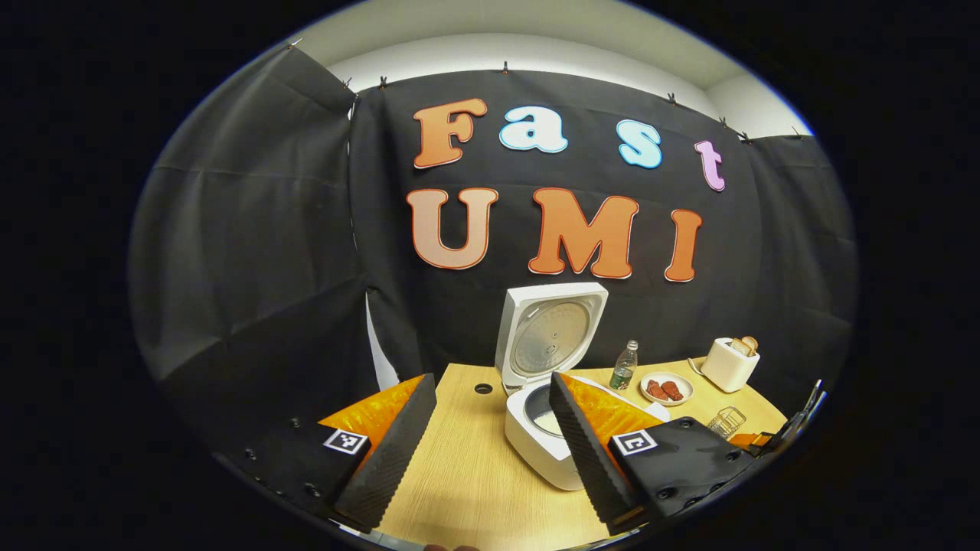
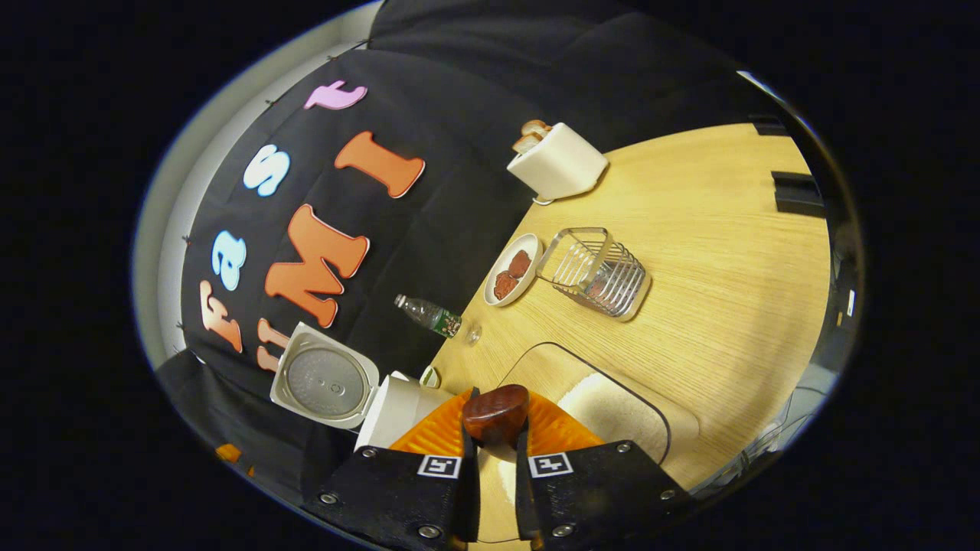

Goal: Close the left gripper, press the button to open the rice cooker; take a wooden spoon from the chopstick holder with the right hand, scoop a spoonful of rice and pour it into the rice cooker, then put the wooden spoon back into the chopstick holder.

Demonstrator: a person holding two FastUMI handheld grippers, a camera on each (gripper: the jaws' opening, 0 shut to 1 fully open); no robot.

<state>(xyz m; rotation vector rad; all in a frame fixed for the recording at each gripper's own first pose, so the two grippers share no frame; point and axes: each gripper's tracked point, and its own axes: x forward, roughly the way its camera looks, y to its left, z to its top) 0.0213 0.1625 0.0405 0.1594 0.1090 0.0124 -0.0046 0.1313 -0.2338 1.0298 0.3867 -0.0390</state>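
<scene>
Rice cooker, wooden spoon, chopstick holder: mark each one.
rice cooker point(image 1: 536, 448), left gripper view, white outer wall of the body.
wooden spoon point(image 2: 496, 413), right gripper view, dark rounded end between the fingers.
chopstick holder point(image 2: 601, 274), right gripper view, wire side.

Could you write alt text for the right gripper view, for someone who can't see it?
The right gripper is shut on a wooden spoon, held over a clear container of rice on a wooden table. Beyond stand an empty wire chopstick holder, a plate of food, a toaster, a bottle and the open rice cooker.
</scene>
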